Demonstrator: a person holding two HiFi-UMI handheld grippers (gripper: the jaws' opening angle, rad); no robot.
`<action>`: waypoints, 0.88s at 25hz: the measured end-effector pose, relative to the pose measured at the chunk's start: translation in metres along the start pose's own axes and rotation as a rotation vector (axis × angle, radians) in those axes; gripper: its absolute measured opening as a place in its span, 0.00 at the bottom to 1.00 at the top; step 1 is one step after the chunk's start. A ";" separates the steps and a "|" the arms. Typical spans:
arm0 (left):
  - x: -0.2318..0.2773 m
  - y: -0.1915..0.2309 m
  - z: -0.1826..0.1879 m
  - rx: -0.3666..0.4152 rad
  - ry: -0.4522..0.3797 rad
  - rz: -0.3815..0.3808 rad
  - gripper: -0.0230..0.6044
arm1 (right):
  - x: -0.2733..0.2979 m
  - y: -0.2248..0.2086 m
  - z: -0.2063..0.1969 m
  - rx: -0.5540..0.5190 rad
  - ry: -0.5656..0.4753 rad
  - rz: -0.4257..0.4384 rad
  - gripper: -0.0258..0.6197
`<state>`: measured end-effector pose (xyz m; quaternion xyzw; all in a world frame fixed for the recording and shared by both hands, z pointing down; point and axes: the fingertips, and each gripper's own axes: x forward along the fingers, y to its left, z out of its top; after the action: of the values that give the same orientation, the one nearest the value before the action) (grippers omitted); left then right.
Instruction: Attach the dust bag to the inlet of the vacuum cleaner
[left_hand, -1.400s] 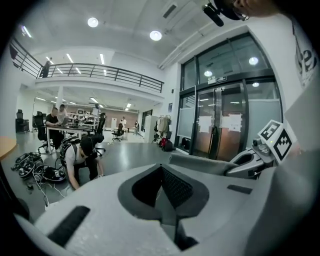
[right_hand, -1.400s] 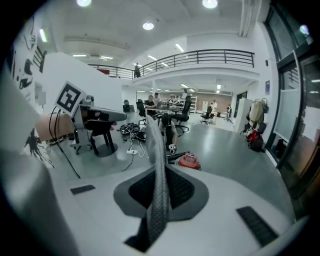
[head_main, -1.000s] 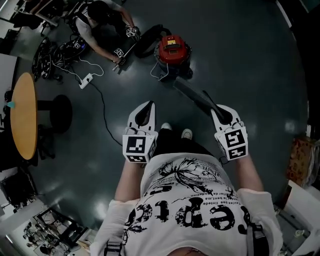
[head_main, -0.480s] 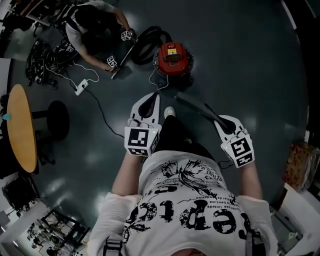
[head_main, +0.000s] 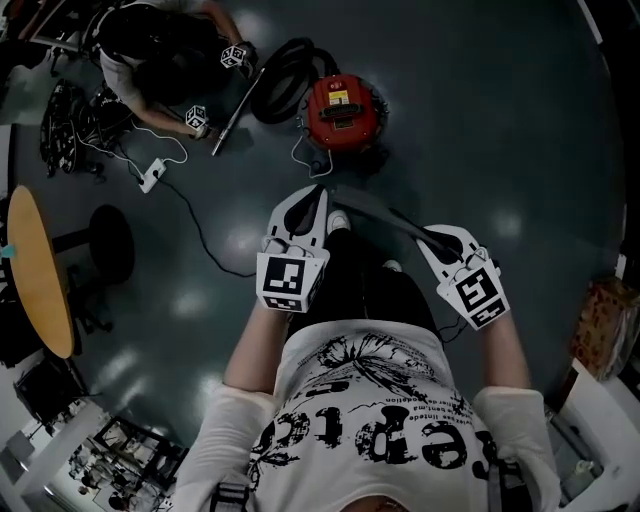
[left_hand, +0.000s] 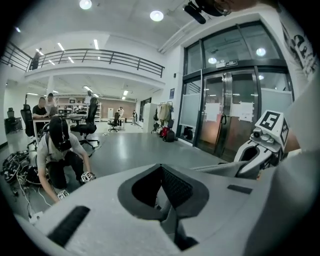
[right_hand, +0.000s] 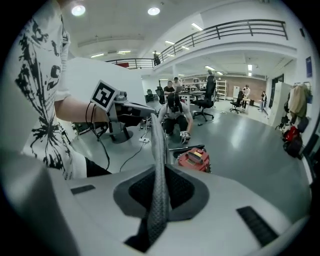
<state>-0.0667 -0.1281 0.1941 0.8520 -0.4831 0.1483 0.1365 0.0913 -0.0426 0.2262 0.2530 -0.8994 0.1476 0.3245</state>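
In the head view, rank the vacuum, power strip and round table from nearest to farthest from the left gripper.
1. The vacuum, on the floor just ahead of the left gripper, slightly to its right.
2. The power strip, on the floor ahead and to the left.
3. The table, at the far left edge.

- The person is wearing a white T-shirt (head_main: 370, 430) with black print and lettering.
- Black trousers (head_main: 365, 290) and white shoes (head_main: 338, 222) are showing.
- The left gripper (head_main: 318, 192) and right gripper (head_main: 428, 236) are showing white shells, dark pads and 1 black-and-white marker cube (head_main: 288, 282) each.
- Thin black cables (right_hand: 90, 117) are looping at the left wrist.
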 end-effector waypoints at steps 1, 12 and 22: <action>0.006 -0.001 -0.011 -0.005 -0.002 0.008 0.04 | 0.009 -0.002 -0.009 -0.009 0.002 0.008 0.08; 0.105 0.040 -0.187 0.099 -0.071 0.071 0.04 | 0.150 -0.059 -0.162 -0.129 -0.028 0.038 0.08; 0.173 0.100 -0.284 0.155 -0.190 0.127 0.04 | 0.267 -0.086 -0.240 -0.379 -0.036 -0.005 0.08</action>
<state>-0.1033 -0.2061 0.5307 0.8380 -0.5338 0.1122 0.0146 0.0846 -0.1065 0.5900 0.1921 -0.9161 -0.0298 0.3507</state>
